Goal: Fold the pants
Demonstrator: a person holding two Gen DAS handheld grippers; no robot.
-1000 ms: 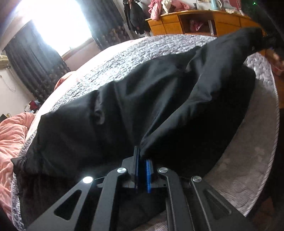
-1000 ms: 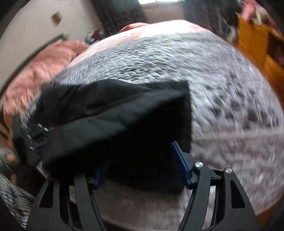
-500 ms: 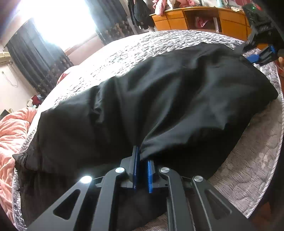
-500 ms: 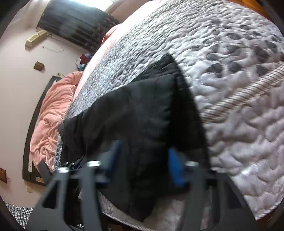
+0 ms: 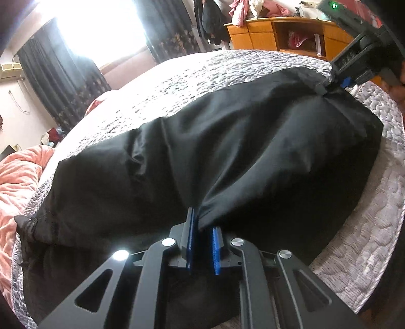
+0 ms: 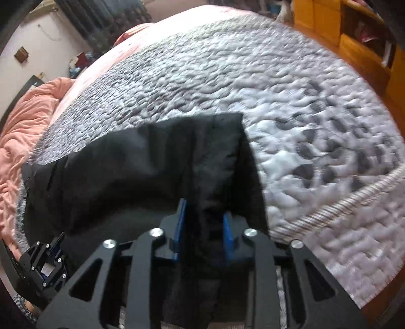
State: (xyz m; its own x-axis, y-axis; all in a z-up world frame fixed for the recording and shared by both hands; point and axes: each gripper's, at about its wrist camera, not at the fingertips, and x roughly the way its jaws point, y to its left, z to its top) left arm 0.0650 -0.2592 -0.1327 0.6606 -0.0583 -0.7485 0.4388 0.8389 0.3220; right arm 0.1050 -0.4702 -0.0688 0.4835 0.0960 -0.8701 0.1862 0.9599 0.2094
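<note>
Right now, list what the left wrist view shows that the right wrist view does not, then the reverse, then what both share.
Left wrist only: the bright window, dark clothes hanging by the wall, and the left gripper pinching a fold of the black pants.

Right wrist only: the quilt's braided border, and cloth running between the right gripper jaws, which stand apart.

Both: the pants on the grey quilt, the pink blanket, the orange cabinet, and the other gripper at the frame edge.

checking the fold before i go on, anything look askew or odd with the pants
Nothing damaged. The black pants lie unevenly on the grey quilt: fabric bunches into a ridge of wrinkles rising toward the left gripper, so that edge isn't flat.
</note>
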